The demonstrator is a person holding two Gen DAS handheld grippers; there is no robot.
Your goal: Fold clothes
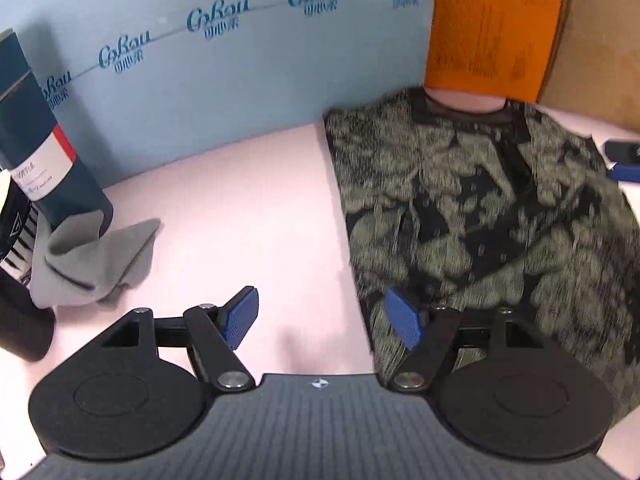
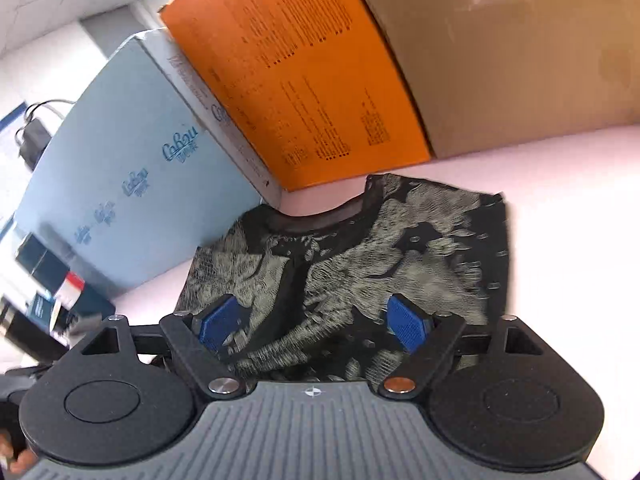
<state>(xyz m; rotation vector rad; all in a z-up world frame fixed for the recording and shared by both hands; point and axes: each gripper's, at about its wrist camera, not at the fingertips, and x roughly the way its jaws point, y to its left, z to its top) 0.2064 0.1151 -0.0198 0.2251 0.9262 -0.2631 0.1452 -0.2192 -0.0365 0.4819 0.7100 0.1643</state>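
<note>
A black garment with a pale olive floral print (image 1: 480, 208) lies flat on the pink table (image 1: 240, 208), its round neckline toward the boxes at the back. My left gripper (image 1: 322, 318) is open at the garment's left edge. Its right finger (image 1: 404, 320) is over the fabric and its left finger (image 1: 240, 316) is over bare table. In the right wrist view the same garment (image 2: 360, 264) spreads ahead, collar farthest away. My right gripper (image 2: 314, 324) hangs open just above its near part, with both blue pads over the cloth and nothing pinched between them.
A light blue printed box (image 1: 200, 72), an orange box (image 1: 492, 24) and a brown carton (image 2: 500, 48) wall off the back. A dark teal tube (image 1: 44, 140) and a crumpled grey cloth (image 1: 92, 264) sit at the left. A blue and black object (image 1: 624, 160) shows at the right edge.
</note>
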